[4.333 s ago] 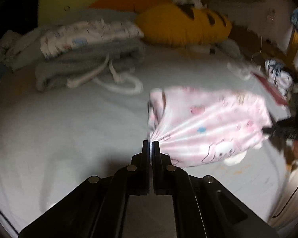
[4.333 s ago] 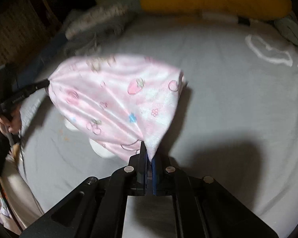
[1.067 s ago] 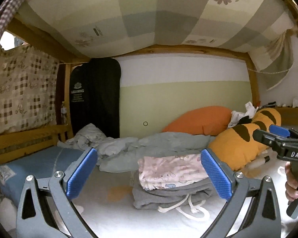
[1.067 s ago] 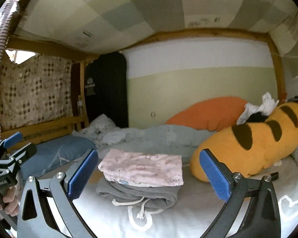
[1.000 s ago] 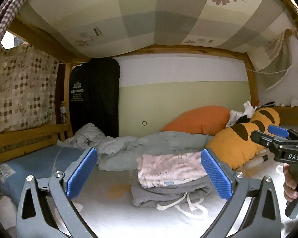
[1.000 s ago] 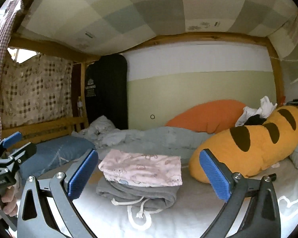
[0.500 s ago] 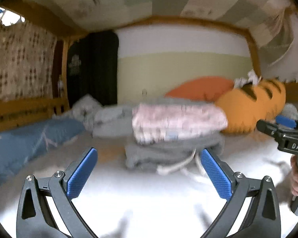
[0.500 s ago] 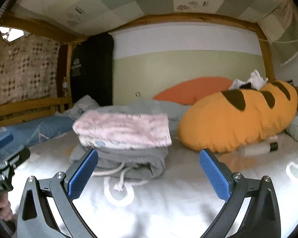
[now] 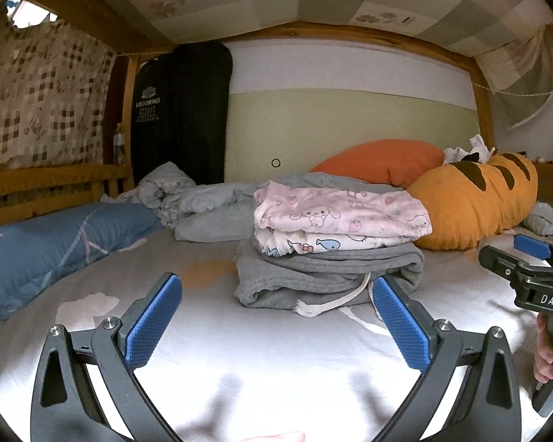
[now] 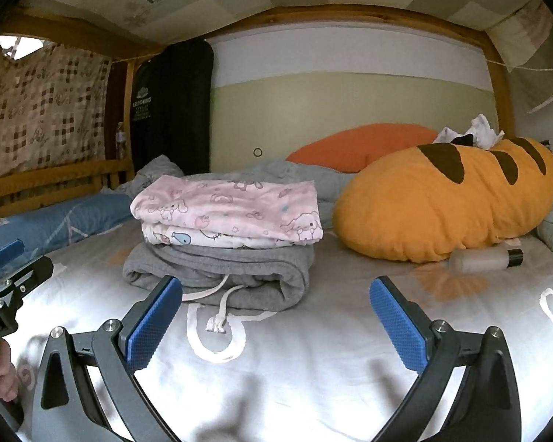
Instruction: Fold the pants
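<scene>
Looking along the left gripper (image 9: 276, 316), its blue pads (image 9: 153, 320) are spread wide with nothing between them, low over the white sheet (image 9: 276, 368). Beyond lie the folded pink pants (image 9: 341, 215), topmost on a stack, over another printed garment (image 9: 313, 245) and grey sweatpants (image 9: 328, 276) whose white cord (image 9: 335, 302) trails onto the sheet. An orange striped pillow (image 9: 472, 202) lies to the right, a blue pillow (image 9: 55, 243) to the left. At the right edge a hand (image 9: 543, 353) holds the right gripper.

From the right gripper (image 10: 276, 316), jaws likewise wide apart and empty, the pants (image 10: 228, 210) sit far left of centre on the stack. A small bottle (image 10: 486, 258) lies just beside the striped pillow (image 10: 442, 199). The left gripper's body shows at the left edge.
</scene>
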### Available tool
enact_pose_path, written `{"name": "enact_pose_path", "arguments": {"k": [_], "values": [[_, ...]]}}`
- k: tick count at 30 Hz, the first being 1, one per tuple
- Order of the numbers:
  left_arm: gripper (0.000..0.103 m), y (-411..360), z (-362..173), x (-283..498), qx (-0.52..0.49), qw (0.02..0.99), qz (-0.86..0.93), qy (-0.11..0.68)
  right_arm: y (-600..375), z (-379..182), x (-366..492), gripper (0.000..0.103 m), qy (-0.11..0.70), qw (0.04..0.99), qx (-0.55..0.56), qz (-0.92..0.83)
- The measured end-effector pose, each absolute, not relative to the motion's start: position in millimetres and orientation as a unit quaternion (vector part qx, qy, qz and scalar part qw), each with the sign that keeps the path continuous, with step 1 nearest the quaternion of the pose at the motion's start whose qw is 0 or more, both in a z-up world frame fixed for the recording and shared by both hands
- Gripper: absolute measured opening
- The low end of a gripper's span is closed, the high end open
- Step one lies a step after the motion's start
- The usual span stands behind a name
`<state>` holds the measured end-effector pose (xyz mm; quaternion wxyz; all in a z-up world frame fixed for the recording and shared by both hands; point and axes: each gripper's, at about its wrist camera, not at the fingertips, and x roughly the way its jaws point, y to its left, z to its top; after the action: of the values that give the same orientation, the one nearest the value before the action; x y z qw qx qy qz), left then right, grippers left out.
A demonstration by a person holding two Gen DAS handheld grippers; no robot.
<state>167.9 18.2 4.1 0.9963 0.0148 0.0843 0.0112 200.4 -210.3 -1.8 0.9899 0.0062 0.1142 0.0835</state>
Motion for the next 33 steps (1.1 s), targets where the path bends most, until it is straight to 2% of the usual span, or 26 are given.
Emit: {"name": "enact_pose_path", "arguments": {"k": [33], "values": [[0.103, 18.5, 3.3, 170.0, 0.021, 0.996, 0.014, 0.091, -210.1, -0.9, 198.3, 0.102, 0.115, 0.990, -0.001, 0.076]]}}
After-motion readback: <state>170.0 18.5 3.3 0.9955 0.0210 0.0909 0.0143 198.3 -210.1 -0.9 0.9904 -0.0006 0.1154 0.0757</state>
